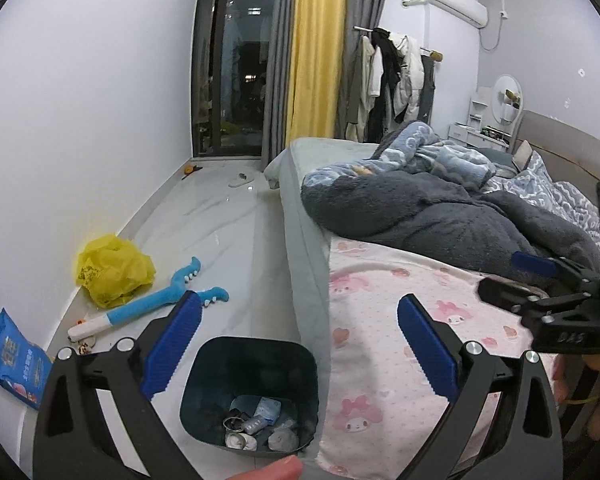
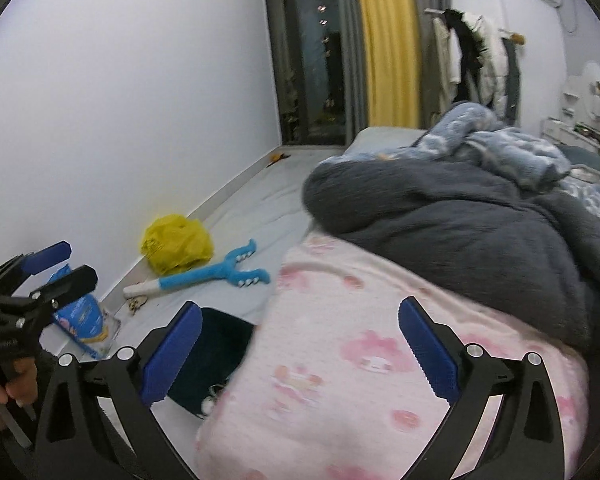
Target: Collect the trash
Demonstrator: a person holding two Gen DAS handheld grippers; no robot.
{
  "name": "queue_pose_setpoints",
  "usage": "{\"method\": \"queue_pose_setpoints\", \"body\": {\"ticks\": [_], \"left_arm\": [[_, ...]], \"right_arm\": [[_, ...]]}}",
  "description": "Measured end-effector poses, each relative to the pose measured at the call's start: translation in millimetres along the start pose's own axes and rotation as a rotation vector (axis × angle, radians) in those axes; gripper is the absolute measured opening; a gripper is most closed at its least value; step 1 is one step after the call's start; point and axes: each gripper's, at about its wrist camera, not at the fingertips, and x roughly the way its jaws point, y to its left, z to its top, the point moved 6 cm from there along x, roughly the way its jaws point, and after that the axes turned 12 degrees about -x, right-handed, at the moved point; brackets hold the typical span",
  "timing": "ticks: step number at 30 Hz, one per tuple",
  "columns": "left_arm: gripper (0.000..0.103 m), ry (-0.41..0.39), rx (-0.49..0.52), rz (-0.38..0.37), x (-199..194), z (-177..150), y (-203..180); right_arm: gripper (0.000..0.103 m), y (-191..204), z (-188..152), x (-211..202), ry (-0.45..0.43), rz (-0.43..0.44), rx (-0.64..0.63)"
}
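A dark trash bin (image 1: 252, 396) stands on the floor beside the bed, with several pieces of trash in its bottom; it also shows in the right wrist view (image 2: 212, 364), partly hidden by the bed. My left gripper (image 1: 300, 344) is open and empty, above the bin and the bed's edge. My right gripper (image 2: 300, 344) is open and empty over the pink sheet (image 2: 360, 360); it also shows in the left wrist view (image 1: 516, 280). A crumpled yellow plastic bag (image 1: 114, 270) and a blue wipes packet (image 1: 10, 360) lie on the floor by the wall.
A blue and white plush stick toy (image 1: 152, 304) lies on the floor between the bag and the bin. The bed (image 1: 440, 216) carries dark and blue blankets. A slipper (image 1: 242, 179) lies near the glass door. A clothes rack (image 1: 392, 80) stands beyond.
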Motion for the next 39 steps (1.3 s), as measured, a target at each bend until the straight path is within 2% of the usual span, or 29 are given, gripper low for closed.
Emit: {"method": "queue_pose_setpoints", "body": {"ticks": [5,9,14,21,27,39], "left_arm": [[0.1,-0.011,0.03,-0.004,-7,-3,-15],[0.1,-0.019,0.075,0.006,-13,-5,-24],[0.1,0.013,0.097,0.023,-14,-18,-21],[0.1,0.043,0.082,0.023,-12,-30,-12],[0.1,0.052,0.074,0.016,-12,-39,-8],[0.1,0.062,0.065,0.023,-9,-41,-8]], "right_arm": [[0.1,-33,-26,-31,0.002,-0.055,0.073],[0.1,-52,-32,-66,-0.045,-0.06,0.14],[0.1,-56,-38,-96,-0.046,-0.081,0.076],[0.1,-53,-62,-116,-0.057,-0.068,0.098],[0.1,-59,-66,-119,-0.074,-0.062,0.134],[0.1,-47,-63,-116,-0.062,-0.032,0.091]]}}
